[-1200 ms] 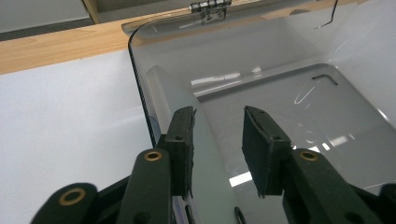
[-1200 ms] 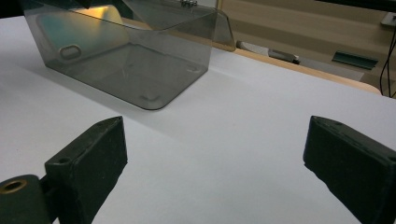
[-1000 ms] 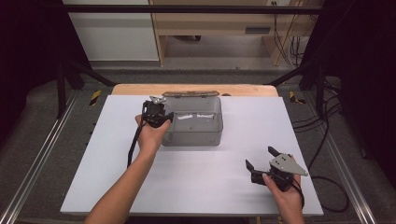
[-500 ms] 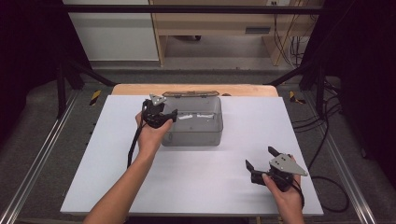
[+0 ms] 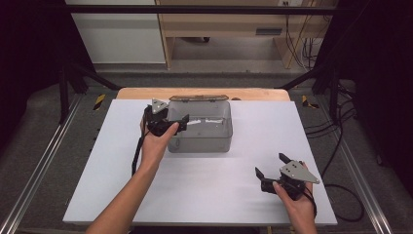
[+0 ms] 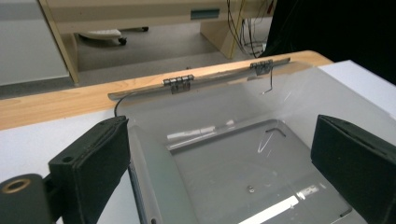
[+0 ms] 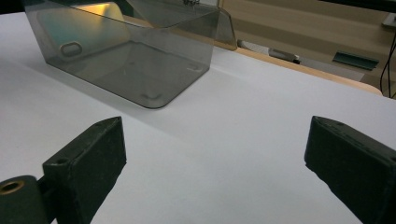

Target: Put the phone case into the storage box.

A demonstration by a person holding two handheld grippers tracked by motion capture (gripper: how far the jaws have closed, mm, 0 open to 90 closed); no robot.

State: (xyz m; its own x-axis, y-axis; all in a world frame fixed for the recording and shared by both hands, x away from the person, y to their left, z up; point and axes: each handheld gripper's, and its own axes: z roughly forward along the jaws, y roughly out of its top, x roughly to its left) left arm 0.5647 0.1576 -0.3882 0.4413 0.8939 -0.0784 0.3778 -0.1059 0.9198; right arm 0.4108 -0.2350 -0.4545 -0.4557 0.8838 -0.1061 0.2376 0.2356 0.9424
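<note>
The left tongs (image 5: 179, 124) hang over the left wall of a clear smoky plastic box (image 5: 202, 127), jaws just opened wide with nothing pressed between them. The box sits at the tabletop's (image 5: 117, 161) far edge near the middle, hinged lid (image 6: 196, 81) tipped back. The right tongs (image 5: 269, 168), jaws apart and empty, rest near the front right corner, well apart from the box.

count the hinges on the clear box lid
2, both on the open lid's back edge, seen from the left tongs: one hinge toward the left, the other hinge toward the right.
</note>
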